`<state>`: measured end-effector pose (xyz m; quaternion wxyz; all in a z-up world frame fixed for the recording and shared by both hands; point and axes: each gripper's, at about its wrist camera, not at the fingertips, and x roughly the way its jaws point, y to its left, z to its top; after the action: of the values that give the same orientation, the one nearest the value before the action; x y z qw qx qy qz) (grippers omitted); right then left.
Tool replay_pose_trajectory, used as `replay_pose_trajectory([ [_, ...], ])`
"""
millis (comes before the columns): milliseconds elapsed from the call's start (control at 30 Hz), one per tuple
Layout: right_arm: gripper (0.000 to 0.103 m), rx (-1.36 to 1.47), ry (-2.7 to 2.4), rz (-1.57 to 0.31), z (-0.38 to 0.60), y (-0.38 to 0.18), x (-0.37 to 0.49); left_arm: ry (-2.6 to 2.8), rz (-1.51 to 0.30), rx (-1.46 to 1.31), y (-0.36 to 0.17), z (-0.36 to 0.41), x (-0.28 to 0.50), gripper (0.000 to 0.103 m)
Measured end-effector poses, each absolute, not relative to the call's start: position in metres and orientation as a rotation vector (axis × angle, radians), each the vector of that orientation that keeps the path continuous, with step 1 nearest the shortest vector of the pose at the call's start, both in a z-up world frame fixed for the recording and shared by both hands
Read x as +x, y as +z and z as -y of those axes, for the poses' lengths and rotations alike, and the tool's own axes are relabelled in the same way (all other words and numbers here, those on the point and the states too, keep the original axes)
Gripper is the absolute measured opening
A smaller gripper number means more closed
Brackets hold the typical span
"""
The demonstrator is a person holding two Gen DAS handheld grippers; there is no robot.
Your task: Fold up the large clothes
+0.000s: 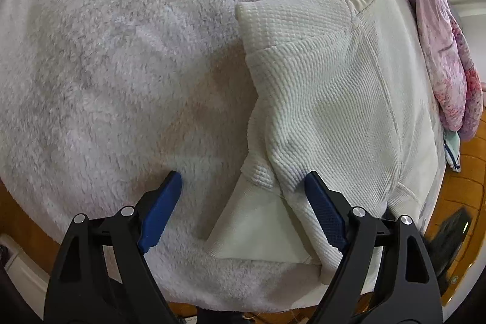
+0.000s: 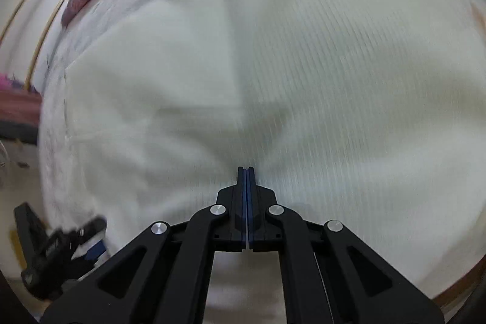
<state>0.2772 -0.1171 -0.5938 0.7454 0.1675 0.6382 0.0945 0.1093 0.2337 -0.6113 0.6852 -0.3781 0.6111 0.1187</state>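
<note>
Left wrist: cream waffle-knit sweater (image 1: 328, 99), folded.

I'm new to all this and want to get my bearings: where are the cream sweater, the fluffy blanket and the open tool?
cream sweater (image 1: 328, 99), left wrist view, on its waffle-knit body.
fluffy blanket (image 1: 121, 66), left wrist view, on bare pile left of the sweater.
left tool (image 1: 243, 181), left wrist view, midway between its blue fingertips.

Home bedroom: fleece-covered bed (image 1: 121, 66), floral quilt (image 1: 440, 56).
</note>
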Motion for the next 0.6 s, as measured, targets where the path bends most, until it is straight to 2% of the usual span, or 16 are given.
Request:
replay_pose_trajectory([
  [167,0.0,0.233,0.233,-1.346,0.108,-0.596,0.255,0.26,-1.369,-0.826,-0.611,-0.231,0.107,0.083],
  [300,0.0,0.263,0.248,-1.344,0.109,-0.599,0.261,0.26,-1.373,-0.812,-0.61,-0.227,0.108,0.08],
  [400,0.002,0.242,0.267,-1.34,0.118,-0.593,0.258,0.235,-1.376,-0.84,-0.607,-0.226,0.109,0.068],
  [467,0.004,0.226,0.278,-1.333,0.122,-0.587,0.256,0.196,-1.378,-0.889,-0.605,-0.225,0.112,0.047],
  [533,0.007,0.177,0.285,-1.316,0.114,-0.58,0.245,0.166,-1.391,-0.923,-0.604,-0.222,0.117,0.042],
  [600,0.016,0.122,0.294,-1.289,0.108,-0.574,0.238,0.147,-1.405,-0.914,-0.603,-0.222,0.121,0.039],
])
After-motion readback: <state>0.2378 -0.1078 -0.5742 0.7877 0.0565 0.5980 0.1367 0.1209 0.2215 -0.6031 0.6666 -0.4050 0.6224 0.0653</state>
